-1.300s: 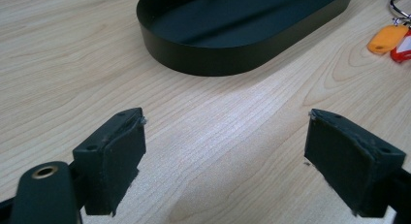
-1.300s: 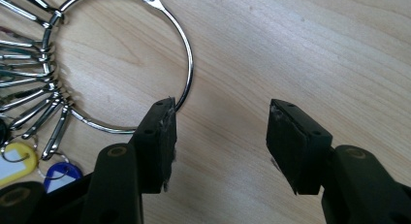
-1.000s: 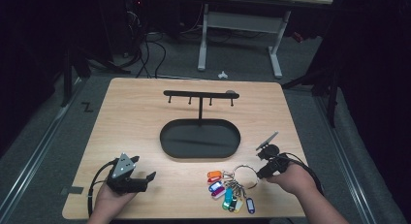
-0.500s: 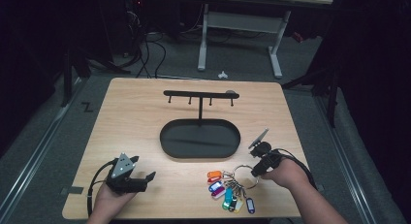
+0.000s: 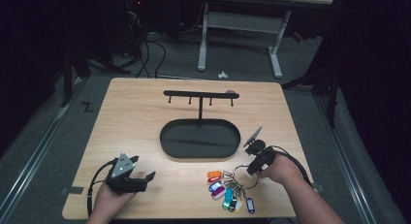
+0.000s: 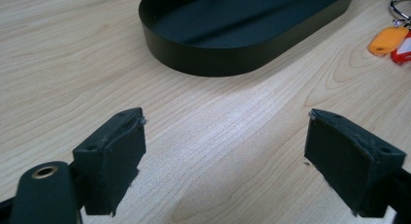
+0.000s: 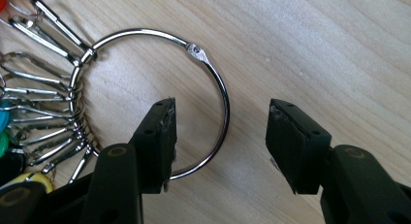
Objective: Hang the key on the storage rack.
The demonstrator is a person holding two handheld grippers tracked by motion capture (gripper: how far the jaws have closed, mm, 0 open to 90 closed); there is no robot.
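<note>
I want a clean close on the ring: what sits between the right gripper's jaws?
In the right gripper view, the right gripper is open, and one arc of the metal ring crosses the gap over bare table.

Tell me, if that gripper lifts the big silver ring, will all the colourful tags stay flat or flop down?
They would probably flop and dangle: the tags hang on small loose clips threaded on the metal ring. The ring itself looks like stiff thin wire, so it should keep its shape. Being smooth and lying flat on the table, it may slip between the open right gripper pads.
</note>
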